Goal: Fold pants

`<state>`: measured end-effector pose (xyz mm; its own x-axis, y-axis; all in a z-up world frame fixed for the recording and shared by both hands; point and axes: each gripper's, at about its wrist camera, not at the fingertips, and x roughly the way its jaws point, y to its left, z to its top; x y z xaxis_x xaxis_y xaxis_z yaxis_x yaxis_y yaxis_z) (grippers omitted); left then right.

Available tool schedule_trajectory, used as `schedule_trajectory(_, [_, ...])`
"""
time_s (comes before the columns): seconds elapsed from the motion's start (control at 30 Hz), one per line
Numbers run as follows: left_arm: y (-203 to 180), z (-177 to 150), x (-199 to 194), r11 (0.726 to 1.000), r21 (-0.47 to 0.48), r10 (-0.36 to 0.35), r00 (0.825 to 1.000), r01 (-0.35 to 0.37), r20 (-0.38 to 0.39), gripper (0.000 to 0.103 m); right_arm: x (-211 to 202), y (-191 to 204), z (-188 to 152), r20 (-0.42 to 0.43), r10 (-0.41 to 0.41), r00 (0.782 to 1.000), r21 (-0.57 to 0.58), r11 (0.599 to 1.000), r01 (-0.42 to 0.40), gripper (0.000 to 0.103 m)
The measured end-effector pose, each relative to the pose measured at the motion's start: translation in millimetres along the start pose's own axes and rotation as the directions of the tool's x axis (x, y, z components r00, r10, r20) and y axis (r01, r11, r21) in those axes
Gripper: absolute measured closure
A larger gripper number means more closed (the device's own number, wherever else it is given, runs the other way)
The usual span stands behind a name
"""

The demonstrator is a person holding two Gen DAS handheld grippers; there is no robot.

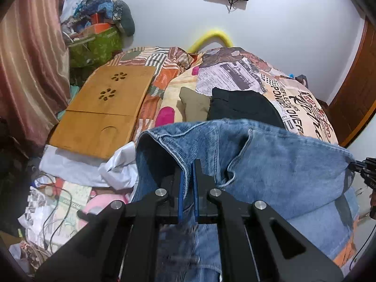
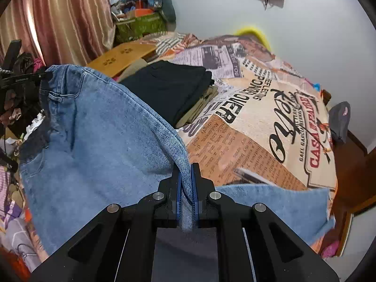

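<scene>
Light blue jeans [image 1: 270, 164] hang stretched between my two grippers, lifted above the bed. My left gripper [image 1: 188, 171] is shut on the jeans' waistband edge near a seam. My right gripper [image 2: 188, 176] is shut on the opposite edge of the jeans [image 2: 98, 136]. The right gripper shows at the far right of the left wrist view [image 1: 365, 166]. The left gripper shows at the far left of the right wrist view [image 2: 23, 78]. The lower part of the jeans drapes down onto the bed.
The bed has a printed newspaper-pattern cover [image 2: 270, 122]. Folded black pants [image 2: 169, 87] lie on folded khaki clothes [image 1: 195, 103] behind the jeans. A wooden lap tray [image 1: 103, 108] lies at left. Clutter and cables lie at lower left. A curtain [image 1: 30, 54] hangs at left.
</scene>
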<state>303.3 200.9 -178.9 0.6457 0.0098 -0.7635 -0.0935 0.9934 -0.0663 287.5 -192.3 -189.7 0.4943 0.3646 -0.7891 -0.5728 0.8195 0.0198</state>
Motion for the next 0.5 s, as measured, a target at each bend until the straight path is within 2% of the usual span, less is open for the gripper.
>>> schedule_trajectory(0.23, [-1.3,-38.0,-44.5,0.999,0.03,0.017,0.999,-0.018,0.034,0.097,-33.8,23.3,-34.7,0.034,0.007,0.999,0.003,1.0,-0.007,0.096])
schedule_trajectory(0.5, [21.8,-92.9,-64.0,0.999,-0.019,0.032,0.999,-0.032,0.004,0.097,-46.2,44.4,-73.5,0.035,0.023,0.999,0.022,0.999,-0.024,0.096])
